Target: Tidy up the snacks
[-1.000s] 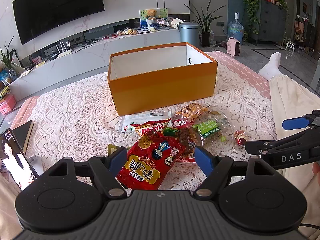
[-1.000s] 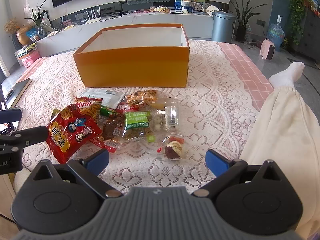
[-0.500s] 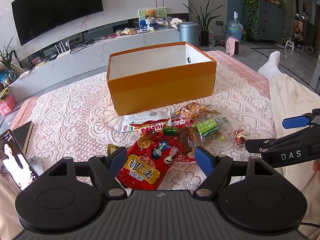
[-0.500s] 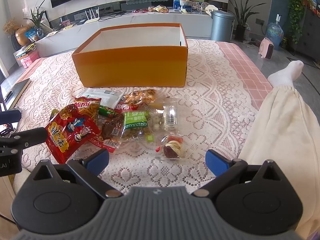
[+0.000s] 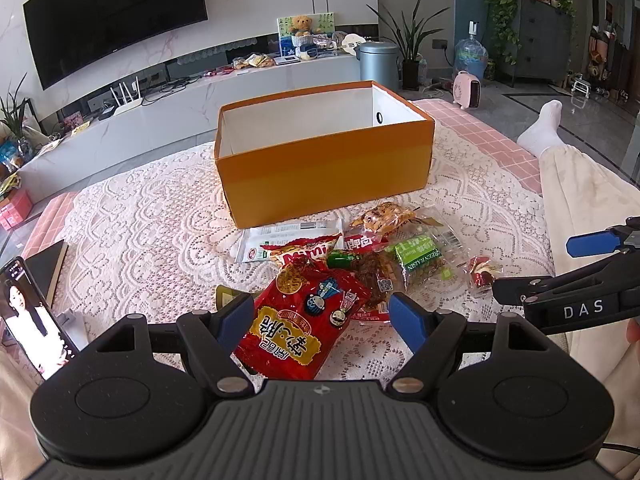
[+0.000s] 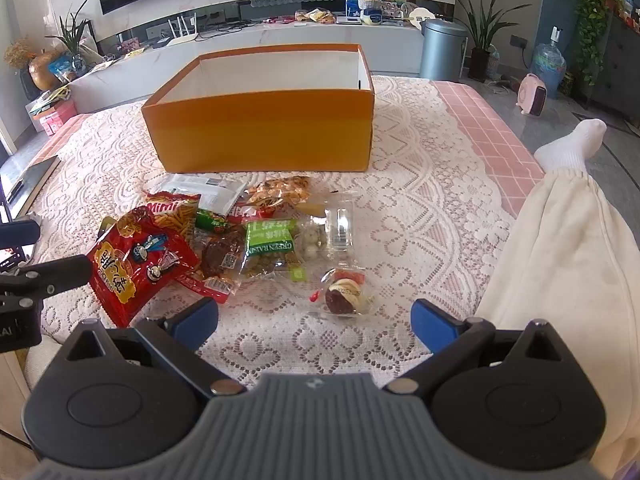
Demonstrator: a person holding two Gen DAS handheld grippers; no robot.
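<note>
Snacks [image 5: 360, 264] lie in a loose heap on the lace tablecloth [image 5: 152, 216], near its front edge and just in front of the orange box [image 5: 324, 168], which stands open toward the back of the table. At the near left of the heap is a big red bag [image 5: 304, 320]; a green raisin packet [image 6: 270, 240] sits in the middle, and a small wrapped candy [image 6: 344, 294] lies apart at the near right. The left gripper [image 5: 320, 318] hangs over the front edge with its fingers apart, the red bag between them, not clamped. The right gripper [image 6: 314, 320] also has its fingers spread wide, just short of the wrapped candy, holding nothing. A phone [image 5: 32, 312] stands at the left edge
</note>
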